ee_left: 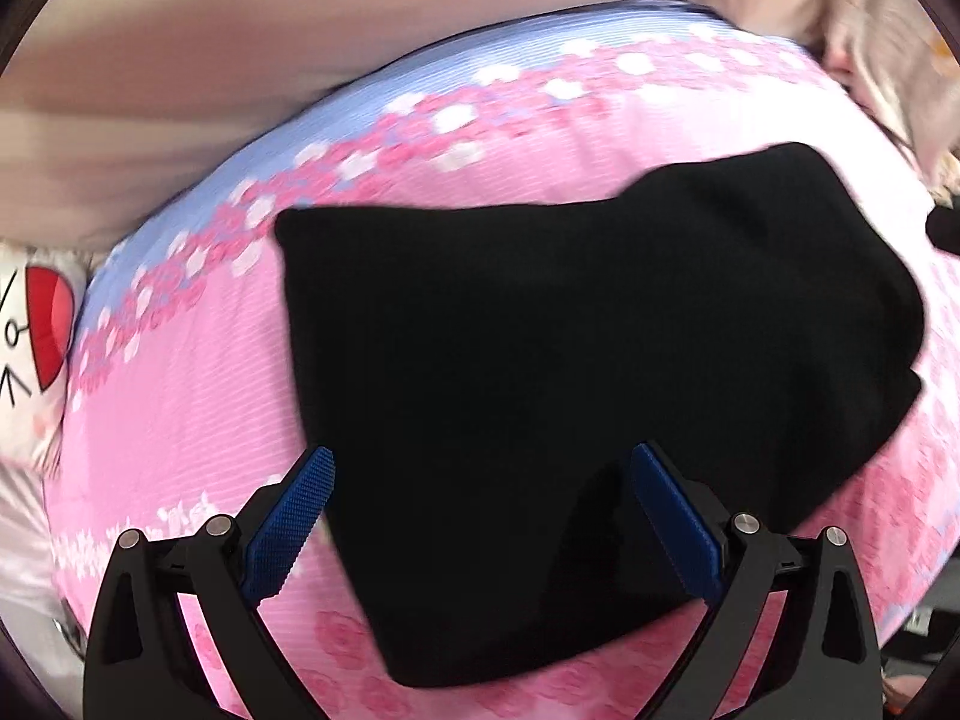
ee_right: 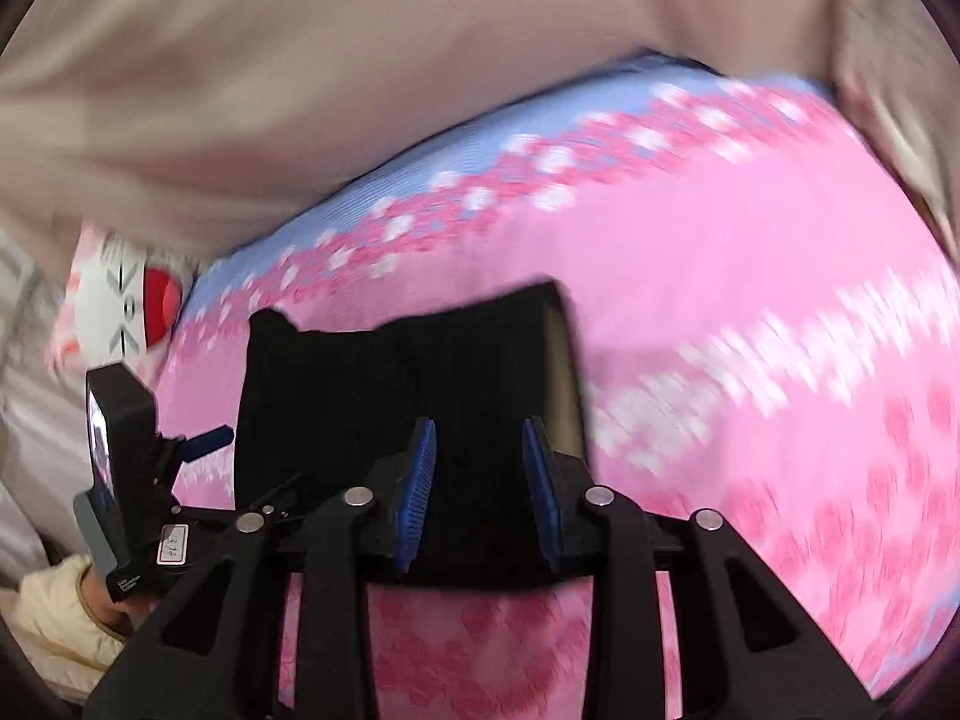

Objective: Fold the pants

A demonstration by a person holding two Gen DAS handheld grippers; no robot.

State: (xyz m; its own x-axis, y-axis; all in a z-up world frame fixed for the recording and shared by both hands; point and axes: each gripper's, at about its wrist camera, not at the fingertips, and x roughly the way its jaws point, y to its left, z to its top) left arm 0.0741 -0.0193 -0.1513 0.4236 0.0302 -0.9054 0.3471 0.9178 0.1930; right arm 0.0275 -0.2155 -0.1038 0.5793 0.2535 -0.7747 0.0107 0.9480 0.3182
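Note:
The black pants [ee_left: 570, 360] lie in a folded, roughly rectangular bundle on a pink flowered bedspread [ee_left: 180, 396]. My left gripper [ee_left: 483, 455] hangs over the bundle's near part, jaws wide open, with its blue pads on either side and not touching the cloth. In the right wrist view the pants [ee_right: 390, 372] lie just beyond my right gripper [ee_right: 479, 423]. Its blue pads stand apart with a clear gap and nothing pinched between them. The black housing of the left tool [ee_right: 123, 438] shows at the left, beside the pants.
A white pillow with a red cartoon print [ee_left: 42, 324] [ee_right: 138, 300] lies at the bed's left end. A beige wall [ee_left: 240, 60] runs behind the bed and pale cloth [ee_left: 888, 60] hangs at the far right. A hand in a cream sleeve [ee_right: 54, 618] holds the left tool.

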